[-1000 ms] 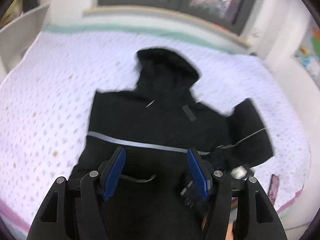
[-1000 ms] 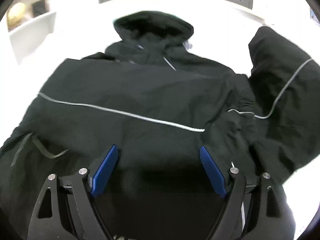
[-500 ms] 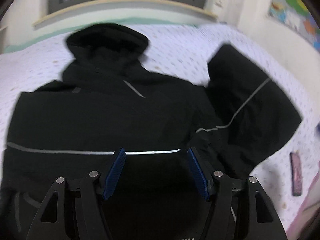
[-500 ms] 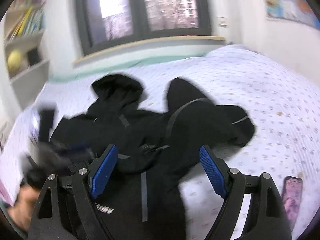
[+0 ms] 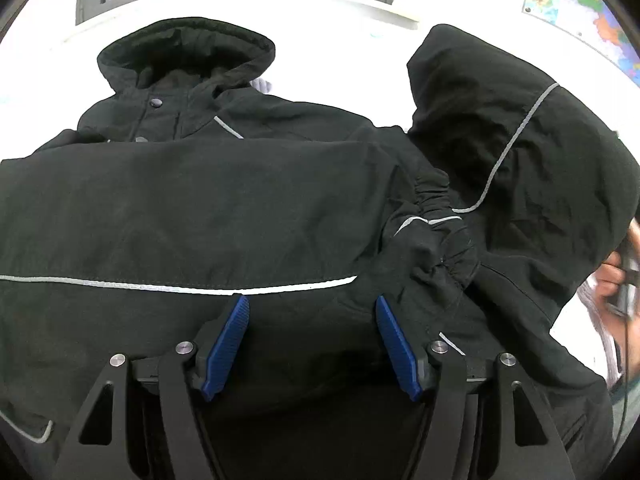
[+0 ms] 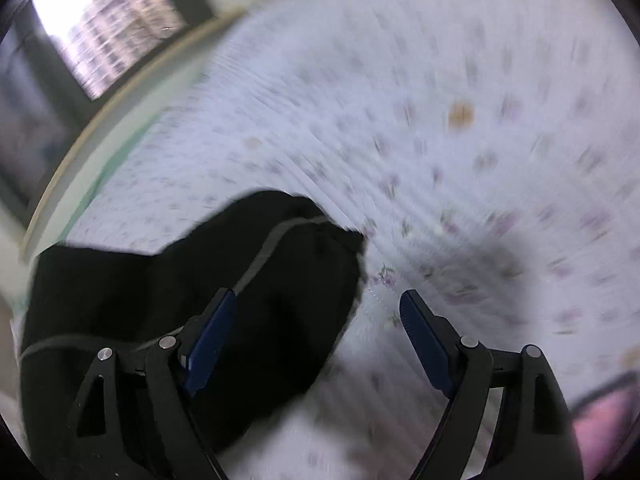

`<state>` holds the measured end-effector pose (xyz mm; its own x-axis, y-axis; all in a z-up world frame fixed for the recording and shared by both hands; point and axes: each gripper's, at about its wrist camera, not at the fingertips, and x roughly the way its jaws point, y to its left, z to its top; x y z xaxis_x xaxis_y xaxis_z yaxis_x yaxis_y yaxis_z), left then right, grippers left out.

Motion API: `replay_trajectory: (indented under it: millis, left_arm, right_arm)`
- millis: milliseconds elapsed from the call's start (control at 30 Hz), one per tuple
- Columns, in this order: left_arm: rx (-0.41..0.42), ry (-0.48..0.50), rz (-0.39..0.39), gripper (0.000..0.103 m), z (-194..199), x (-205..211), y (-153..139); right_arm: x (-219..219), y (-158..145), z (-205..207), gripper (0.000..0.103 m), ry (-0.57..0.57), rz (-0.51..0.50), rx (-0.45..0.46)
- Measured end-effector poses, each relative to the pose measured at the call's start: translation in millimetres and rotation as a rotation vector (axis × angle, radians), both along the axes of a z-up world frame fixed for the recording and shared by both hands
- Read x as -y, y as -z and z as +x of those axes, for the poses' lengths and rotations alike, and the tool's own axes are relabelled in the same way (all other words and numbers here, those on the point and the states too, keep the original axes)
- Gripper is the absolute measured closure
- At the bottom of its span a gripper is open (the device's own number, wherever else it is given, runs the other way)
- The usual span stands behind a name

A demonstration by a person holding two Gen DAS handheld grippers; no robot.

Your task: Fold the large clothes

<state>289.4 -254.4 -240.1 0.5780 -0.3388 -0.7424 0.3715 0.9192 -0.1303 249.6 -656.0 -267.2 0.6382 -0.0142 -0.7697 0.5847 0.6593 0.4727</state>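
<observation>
Left gripper (image 5: 312, 306) open over black hooded jacket with grey reflective piping (image 5: 240, 208), right gripper (image 6: 318, 304) open, empty, above its sleeve (image 6: 304, 264) on floral bedsheet (image 6: 460, 160).

Both wrist views close, angled down, sharing jacket (image 5: 240, 208)

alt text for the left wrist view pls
A black hooded jacket with grey reflective piping lies spread on a white bed, one sleeve folded inward. The left gripper, blue-padded, hangs open just above its front, holding nothing.
</observation>
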Motion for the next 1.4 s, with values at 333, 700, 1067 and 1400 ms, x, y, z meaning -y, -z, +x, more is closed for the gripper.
replay_trajectory:
  millis: [333, 700, 1067, 1400]
  left_arm:
    - [0.011, 0.003, 0.012, 0.035, -5.3, 1.4, -3.4]
    - [0.094, 0.262, -0.066, 0.035, -20.8, 80.0, -99.3]
    - [-0.244, 0.394, -0.056, 0.035, 8.6, 136.0, -18.1]
    - [-0.02, 0.261, -0.106, 0.035, -25.2, -12.7, -111.6]
  right_arm:
    - [-12.6, 1.5, 24.2, 0.086, -0.119, -0.077, 0.114]
    - [68.6, -106.5, -83.7, 0.089, 0.195, -0.267, 0.103]
    - [73.3, -88.7, -100.0, 0.09, 0.087, -0.222, 0.083]
    - [-110.9, -130.0, -37.6, 0.09, -0.296, -0.32, 0.146]
